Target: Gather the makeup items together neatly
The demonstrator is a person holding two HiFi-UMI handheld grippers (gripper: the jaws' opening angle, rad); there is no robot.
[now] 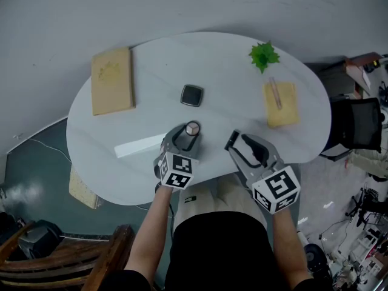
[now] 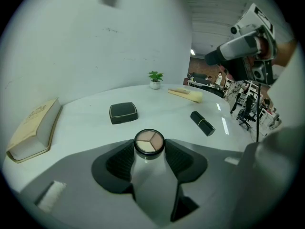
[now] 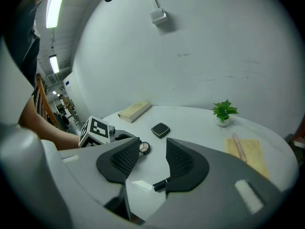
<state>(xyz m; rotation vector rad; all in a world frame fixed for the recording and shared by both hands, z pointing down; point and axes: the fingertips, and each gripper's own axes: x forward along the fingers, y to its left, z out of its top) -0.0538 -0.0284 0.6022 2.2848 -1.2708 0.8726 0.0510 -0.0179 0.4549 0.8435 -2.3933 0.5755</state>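
**L hand-held gripper (image 1: 191, 132) clamped on eyeshadow palette (image 2: 149, 142); R hand-held gripper (image 1: 242, 142) released**

At near edge of white counter (image 1: 242, 71), L pads meet both sides of the round three-shade palette, which lies flat on the counter. R jaws stand apart w/ nothing btwn them. Black lipstick (image 2: 202, 123) lies on its side, partly under one R jaw, apart from palette. Black square compact (image 1: 191, 95) sits just beyond palette, not touching. Far side: book (image 1: 111, 80) at left; potted plant (image 1: 264, 55) and yellow pad (image 1: 282, 103) at right.

Round eyeshadow pot (image 2: 149, 142) snug in left claw (image 2: 149, 151)
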